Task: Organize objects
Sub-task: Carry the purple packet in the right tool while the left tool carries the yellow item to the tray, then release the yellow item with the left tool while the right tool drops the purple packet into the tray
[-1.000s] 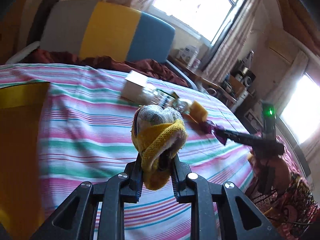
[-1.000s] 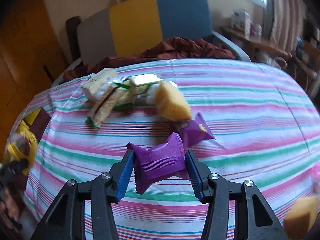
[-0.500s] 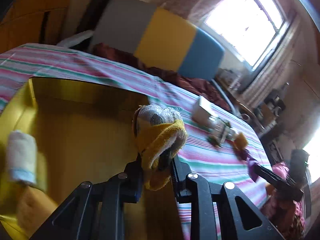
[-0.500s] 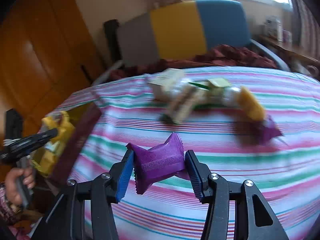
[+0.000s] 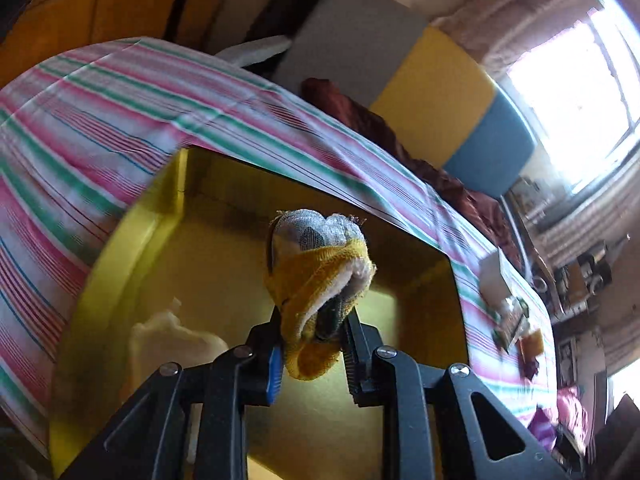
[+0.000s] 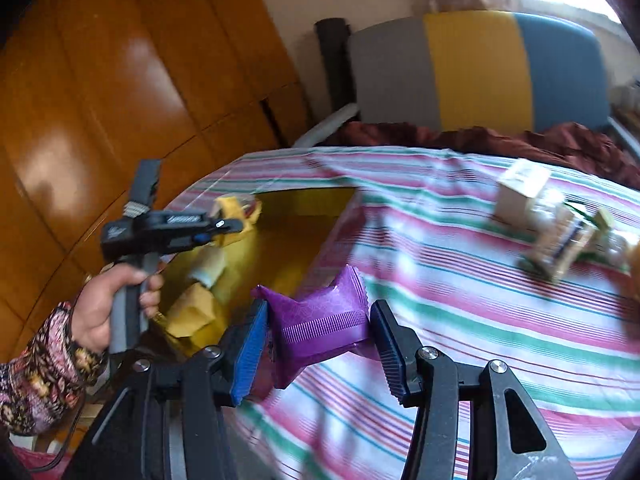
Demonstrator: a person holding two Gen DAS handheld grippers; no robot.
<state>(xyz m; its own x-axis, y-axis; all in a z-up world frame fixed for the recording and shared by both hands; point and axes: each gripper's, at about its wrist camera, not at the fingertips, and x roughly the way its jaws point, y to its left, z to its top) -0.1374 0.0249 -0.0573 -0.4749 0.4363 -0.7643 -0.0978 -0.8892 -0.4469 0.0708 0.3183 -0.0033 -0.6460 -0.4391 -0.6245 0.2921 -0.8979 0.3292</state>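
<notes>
Left gripper [image 5: 314,344] is clamped tight on a bunched yellow rag [image 5: 320,280] with a grey mesh scrubber wrapped in it. I've got it pinched low so the bulk sticks out past the tips; it should fall clean once the jaws part. It hangs over the yellow bin [image 5: 132,240], pointed down into it, so I read this as the drop-off step for this item.

Right gripper [image 6: 318,350] is partly closed on a purple snack packet [image 6: 320,316], pads pressing its crimped sides, packet held crosswise. It sits above the striped cloth [image 6: 480,320], with the bin off to its left, so it's queued behind the left one.

Inside the bin, below and left of the left gripper: a pale rolled cloth [image 5: 168,340], blurred, so I'm only fairly sure of that. From the right view a white roll [image 6: 208,268] and a yellow sponge-like block [image 6: 192,312] lie on the bin floor. The middle of the bin beneath the rag looks free, nothing blocking the drop.

In the right view the person's hand [image 6: 108,304] and the left gripper body hang over the bin's near side. That's what I'd have to clear before bringing the packet across.

Further out, ahead and right of the right gripper: the unsorted pile [image 6: 552,224], a small carton plus wrapped snacks. Beyond it, a dark red blanket [image 6: 480,136] and a grey, yellow and blue headboard [image 6: 480,68].
</notes>
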